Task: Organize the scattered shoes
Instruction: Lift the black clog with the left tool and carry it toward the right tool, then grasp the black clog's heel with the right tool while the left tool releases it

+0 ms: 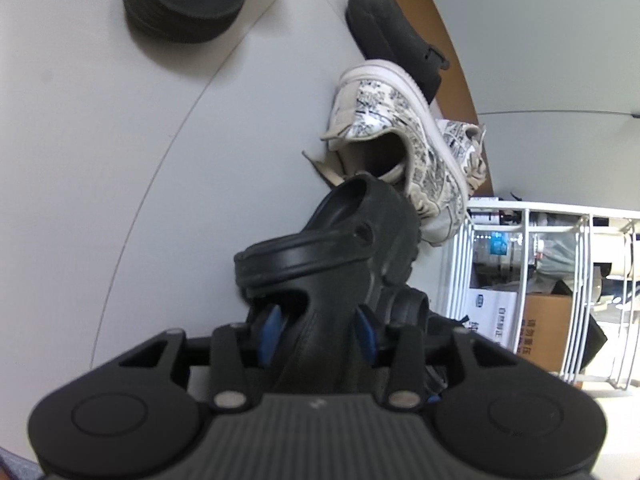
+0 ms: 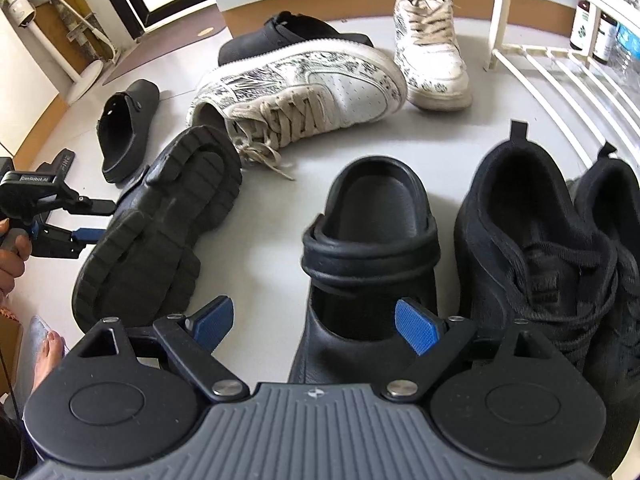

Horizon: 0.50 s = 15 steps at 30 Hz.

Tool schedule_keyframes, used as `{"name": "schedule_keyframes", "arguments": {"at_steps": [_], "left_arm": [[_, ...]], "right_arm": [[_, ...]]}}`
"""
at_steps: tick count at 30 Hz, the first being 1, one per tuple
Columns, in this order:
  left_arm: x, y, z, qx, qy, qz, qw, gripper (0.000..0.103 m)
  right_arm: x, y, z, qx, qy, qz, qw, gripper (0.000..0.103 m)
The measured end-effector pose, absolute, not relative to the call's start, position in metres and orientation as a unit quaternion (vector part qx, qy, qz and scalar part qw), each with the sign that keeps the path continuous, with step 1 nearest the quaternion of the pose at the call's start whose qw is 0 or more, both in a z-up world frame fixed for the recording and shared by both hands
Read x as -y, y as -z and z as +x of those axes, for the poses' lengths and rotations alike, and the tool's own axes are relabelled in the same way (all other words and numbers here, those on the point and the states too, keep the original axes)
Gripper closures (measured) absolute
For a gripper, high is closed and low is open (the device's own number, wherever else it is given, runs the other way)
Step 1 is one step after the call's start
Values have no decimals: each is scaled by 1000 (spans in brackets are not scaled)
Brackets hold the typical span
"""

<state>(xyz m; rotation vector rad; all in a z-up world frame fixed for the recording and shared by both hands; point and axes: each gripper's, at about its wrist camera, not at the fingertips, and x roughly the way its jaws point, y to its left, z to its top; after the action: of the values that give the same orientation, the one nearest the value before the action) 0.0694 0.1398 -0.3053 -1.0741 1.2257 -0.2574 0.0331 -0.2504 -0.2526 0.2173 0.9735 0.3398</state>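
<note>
Straddling tipped clog (image 1: 320, 256), left jaws slack; right jaws wide; two printed sneakers (image 2: 296, 84)

Home entryway: scattered shoes (image 2: 296, 92), white rack (image 2: 560, 60), floor fan (image 2: 24, 0).

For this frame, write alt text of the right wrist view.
Right gripper hangs open over an upright black clog beside black sneakers. At left, the left gripper meets a tipped clog, sole showing; patterned white sneakers lie behind.

Two black clogs (image 2: 368, 240), two black slip-ons (image 2: 128, 132), two patterned white sneakers (image 2: 304, 88), two black sneakers (image 2: 536, 248)
</note>
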Motion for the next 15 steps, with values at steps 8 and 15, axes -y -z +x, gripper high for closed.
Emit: {"name": "schedule_keyframes", "arguments": {"at_steps": [8, 15], "left_arm": [[-148, 290, 57, -536, 108, -466, 696, 48], [-154, 285, 58, -520, 107, -460, 711, 47]], "right_arm": [[235, 241, 48, -478, -176, 78, 857, 11], [216, 202, 75, -510, -190, 21, 839, 11]]}}
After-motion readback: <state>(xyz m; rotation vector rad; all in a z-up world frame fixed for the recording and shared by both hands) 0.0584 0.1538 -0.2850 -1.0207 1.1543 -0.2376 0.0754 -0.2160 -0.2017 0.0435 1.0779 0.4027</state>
